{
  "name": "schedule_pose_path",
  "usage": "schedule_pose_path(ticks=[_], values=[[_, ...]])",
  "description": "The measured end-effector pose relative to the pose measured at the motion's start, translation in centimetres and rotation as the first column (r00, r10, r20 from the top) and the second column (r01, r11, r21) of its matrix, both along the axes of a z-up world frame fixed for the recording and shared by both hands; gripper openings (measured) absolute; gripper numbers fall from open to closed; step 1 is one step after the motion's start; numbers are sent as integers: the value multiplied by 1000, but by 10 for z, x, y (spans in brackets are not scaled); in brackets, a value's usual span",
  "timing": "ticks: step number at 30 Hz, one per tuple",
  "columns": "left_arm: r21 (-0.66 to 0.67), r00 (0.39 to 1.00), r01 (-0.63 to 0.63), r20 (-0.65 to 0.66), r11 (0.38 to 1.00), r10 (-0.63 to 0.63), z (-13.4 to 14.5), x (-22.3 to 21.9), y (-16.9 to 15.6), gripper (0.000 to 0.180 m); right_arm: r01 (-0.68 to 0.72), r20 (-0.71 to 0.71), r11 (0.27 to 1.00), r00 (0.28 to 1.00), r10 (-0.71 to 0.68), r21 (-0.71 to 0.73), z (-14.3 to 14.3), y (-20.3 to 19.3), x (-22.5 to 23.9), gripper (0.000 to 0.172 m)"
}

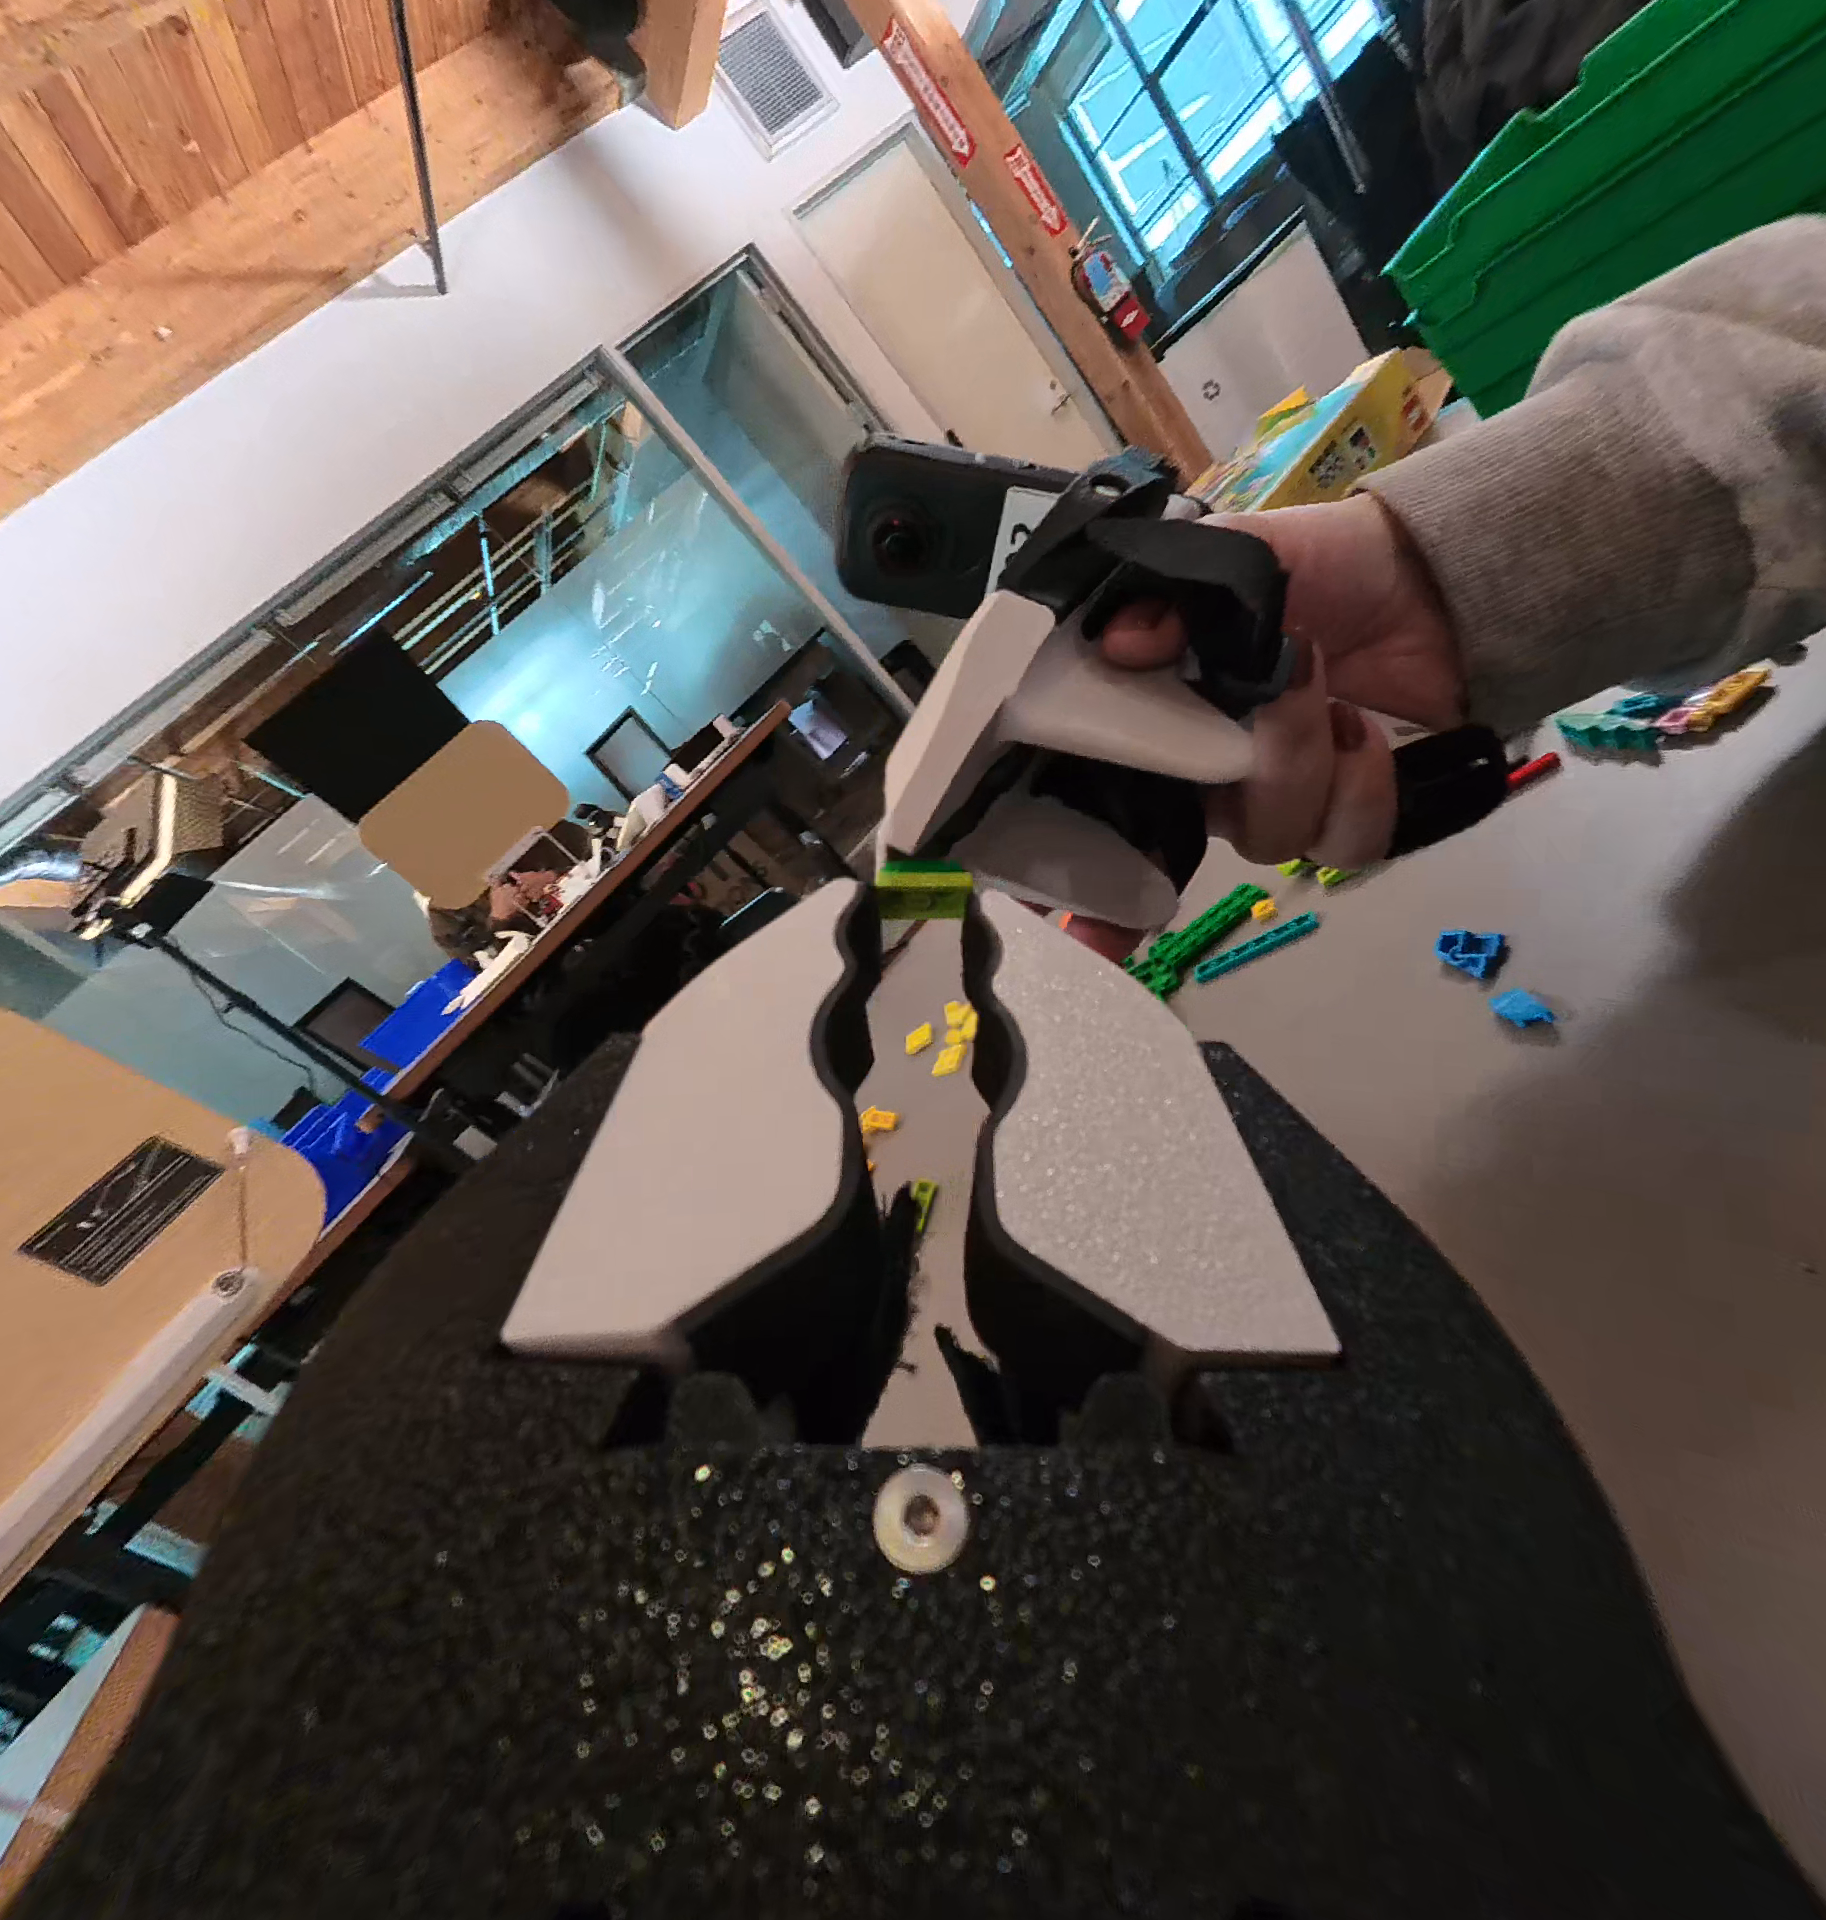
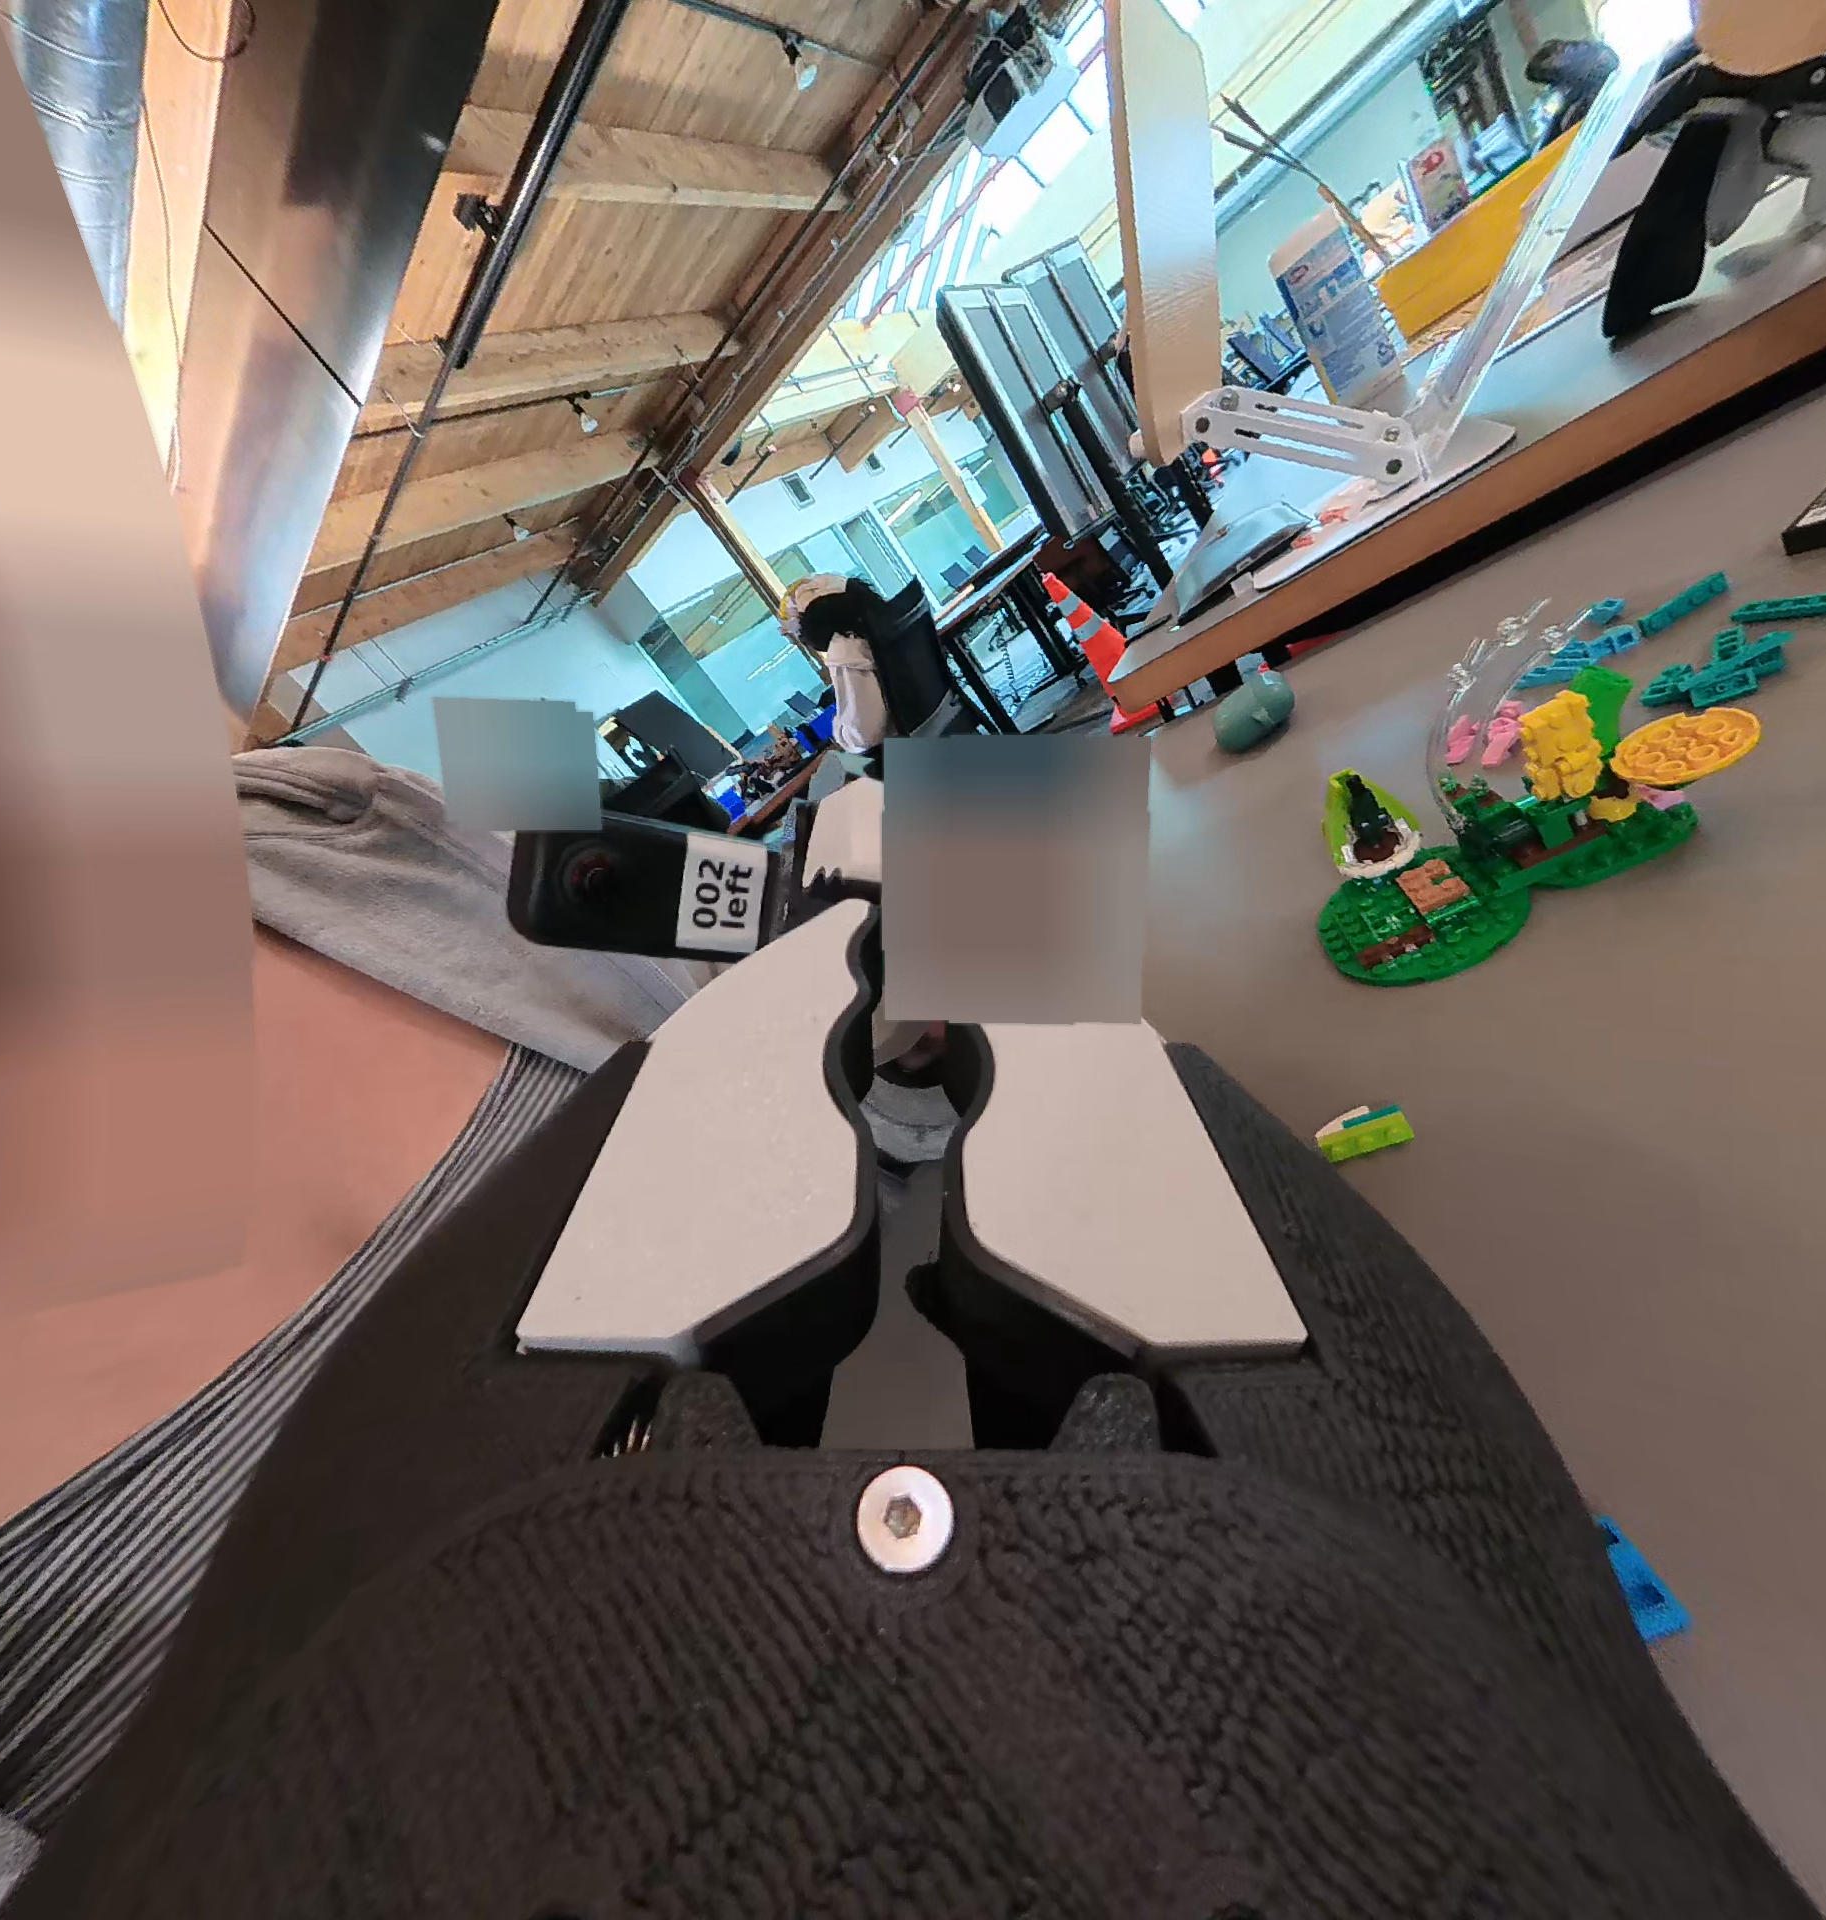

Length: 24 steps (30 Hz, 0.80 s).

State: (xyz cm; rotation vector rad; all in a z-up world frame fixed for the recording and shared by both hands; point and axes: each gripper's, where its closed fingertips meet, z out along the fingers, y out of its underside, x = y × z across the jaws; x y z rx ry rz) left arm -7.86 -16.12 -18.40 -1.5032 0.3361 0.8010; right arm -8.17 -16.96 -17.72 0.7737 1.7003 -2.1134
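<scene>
In the left wrist view a small lime green brick with a dark green layer on top is held in the air above the grey table. My left gripper is closed on its two sides at the fingertips. My right gripper, held by a hand in a grey sleeve, comes in from the upper right, and its white fingers pinch the top of the same brick. In the right wrist view a blurred patch hides my right gripper's fingertips and the brick. The left gripper's camera shows just beyond.
Small yellow plates, green and teal beams and blue pieces lie on the table. A built green model, teal pieces and a lime piece lie to the right. Green bins stand behind. My left and right fingertips are right by each other.
</scene>
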Motion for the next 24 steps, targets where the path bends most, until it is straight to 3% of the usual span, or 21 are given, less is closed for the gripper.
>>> schedule_pose_path(ticks=[4, 10, 16, 24], values=[[4, 999, 34, 22, 999, -34, -1, 4, 0, 15, -42, 24, 999, 999, 42, -3, 0, -2, 5, 4], [25, 981, 113, 158, 993, -115, -1, 7, 1, 15, -59, 7, 998, 998, 59, 3, 1, -1, 9, 8], [-10, 992, 94, 84, 996, -92, -4, 9, 3, 15, -67, 10, 993, 998, 67, 100, -6, -5, 13, 9], [67, 941, 256, 209, 964, -265, 3, 25, 0, 14, -86, -173, 984, 978, 113, 153, 1, -7, 28, 6]])
